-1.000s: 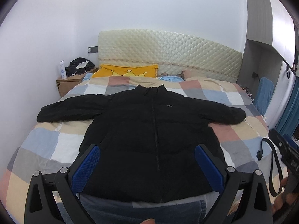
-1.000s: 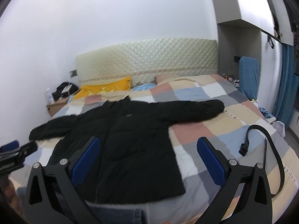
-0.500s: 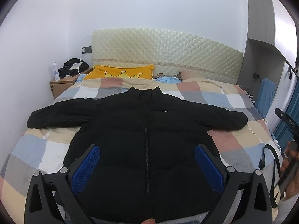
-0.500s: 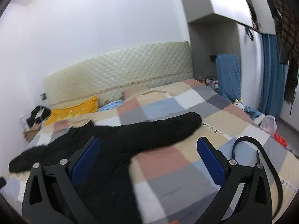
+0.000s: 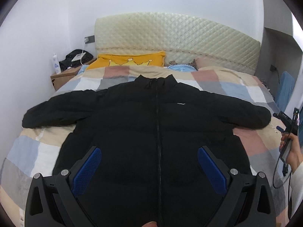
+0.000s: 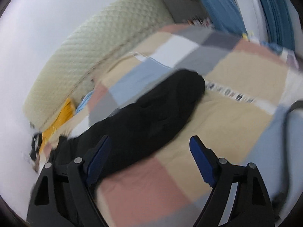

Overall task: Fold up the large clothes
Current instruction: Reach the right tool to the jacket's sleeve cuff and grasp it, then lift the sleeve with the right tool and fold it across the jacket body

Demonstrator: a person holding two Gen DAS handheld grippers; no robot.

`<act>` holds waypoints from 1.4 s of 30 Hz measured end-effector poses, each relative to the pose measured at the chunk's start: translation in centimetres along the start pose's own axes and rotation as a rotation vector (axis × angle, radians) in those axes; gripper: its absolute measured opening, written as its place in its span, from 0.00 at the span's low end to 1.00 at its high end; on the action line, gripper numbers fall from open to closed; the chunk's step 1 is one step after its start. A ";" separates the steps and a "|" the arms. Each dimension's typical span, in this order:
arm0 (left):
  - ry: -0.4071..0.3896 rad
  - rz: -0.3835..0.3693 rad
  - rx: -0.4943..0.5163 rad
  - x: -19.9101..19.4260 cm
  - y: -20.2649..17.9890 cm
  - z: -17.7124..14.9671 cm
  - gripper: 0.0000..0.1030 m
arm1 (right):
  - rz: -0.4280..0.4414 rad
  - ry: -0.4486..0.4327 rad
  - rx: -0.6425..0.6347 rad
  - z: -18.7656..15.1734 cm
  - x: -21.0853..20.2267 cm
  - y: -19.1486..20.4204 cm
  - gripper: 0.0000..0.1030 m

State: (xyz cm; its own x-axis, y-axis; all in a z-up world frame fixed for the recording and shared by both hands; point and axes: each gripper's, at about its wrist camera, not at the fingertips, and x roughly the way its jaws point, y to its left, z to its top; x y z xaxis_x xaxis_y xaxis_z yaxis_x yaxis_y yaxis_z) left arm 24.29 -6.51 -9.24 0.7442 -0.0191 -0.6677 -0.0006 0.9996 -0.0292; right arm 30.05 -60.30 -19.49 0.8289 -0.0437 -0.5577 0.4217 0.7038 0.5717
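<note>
Jacket: black puffer jacket (image 5: 157, 132) lies flat, front up, zipped, sleeves spread to 9 and 3 o'clock, collar toward 12, on the bed (image 5: 37, 151).
Sleeve: in the right wrist view, blurred, one sleeve (image 6: 151, 121) runs from 8 toward 1 o'clock.
Left tongs (image 5: 149, 168): wide open, above the jacket's lower body, gripping nothing.
Right tongs (image 6: 149, 157): jaws have just been closing, a gap remains; left pad over the sleeve, nothing gripped.
Surroundings: yellow pillow (image 5: 128, 62) and quilted headboard (image 5: 170, 43) at 12; nightstand (image 5: 64, 75) at 10.

A home bedroom: a bed (image 5: 217, 79) with padded headboard (image 5: 170, 36), pillows (image 5: 130, 61), a nightstand (image 5: 64, 76) and curtains (image 6: 274, 9).
</note>
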 end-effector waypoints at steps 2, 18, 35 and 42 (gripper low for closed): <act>0.007 0.001 -0.013 1.9 0.2 -0.1 1.00 | 0.016 -0.011 0.068 0.7 2.8 -2.0 0.79; 0.092 0.074 -0.014 9.1 2.3 -1.8 1.00 | 0.034 -0.164 0.146 2.8 10.7 -5.8 0.11; 0.015 0.054 -0.029 0.1 4.7 0.4 1.00 | -0.152 -0.343 -0.174 7.8 -0.7 6.2 0.06; -0.004 0.047 -0.024 -5.2 7.1 0.6 1.00 | -0.155 -0.438 -0.400 7.7 -7.5 18.6 0.06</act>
State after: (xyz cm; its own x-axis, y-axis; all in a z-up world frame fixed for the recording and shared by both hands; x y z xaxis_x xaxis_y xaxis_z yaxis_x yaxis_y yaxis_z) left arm 20.83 0.73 -5.52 0.7454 0.0285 -0.6660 -0.0519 0.9985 -0.0154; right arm 34.50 -52.37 -0.09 0.8786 -0.3946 -0.2691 0.4495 0.8736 0.1864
